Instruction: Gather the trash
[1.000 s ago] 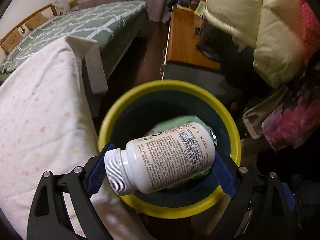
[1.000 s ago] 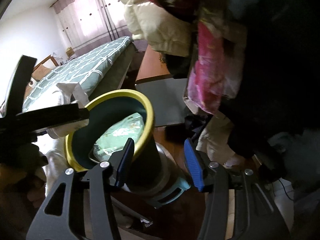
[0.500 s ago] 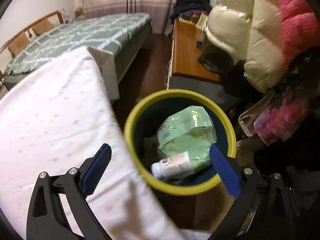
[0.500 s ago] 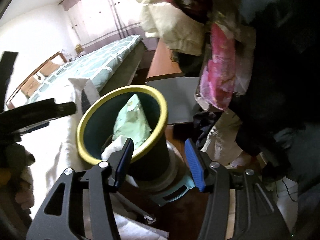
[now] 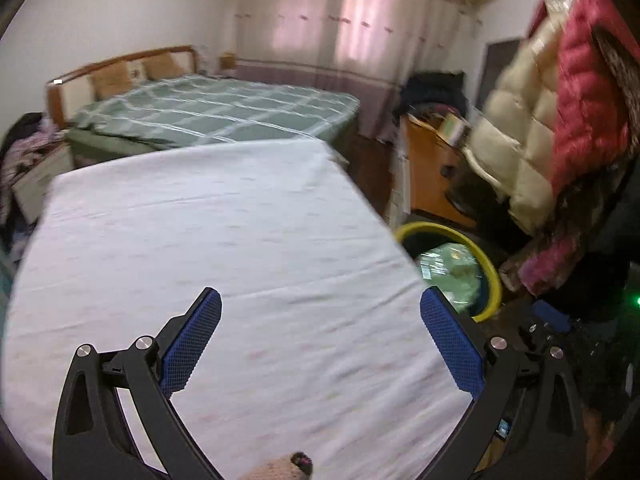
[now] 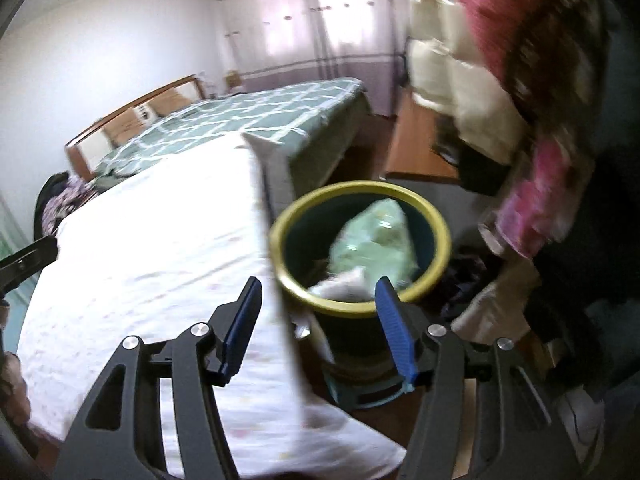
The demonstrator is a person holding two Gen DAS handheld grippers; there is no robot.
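A dark bin with a yellow rim [image 6: 442,232] stands on the floor beside the white-covered table [image 6: 160,248]. Inside it lie a pale green bag [image 6: 376,240] and something white [image 6: 340,286]. In the left wrist view the bin [image 5: 494,276] shows at the right past the table edge, with the green bag [image 5: 452,268] in it. My left gripper [image 5: 320,332] is open and empty above the white table cover [image 5: 240,240]. My right gripper [image 6: 318,320] is open and empty, just in front of the bin.
A bed with a green checked cover [image 5: 224,108] stands behind the table. Puffy jackets [image 5: 560,112] hang at the right above the bin. A wooden desk [image 5: 428,164] stands behind the bin. The floor is dark wood.
The left gripper let the white bottle drop into the bin, then opened wide and swung left over the table. The right gripper rose and opened wider.
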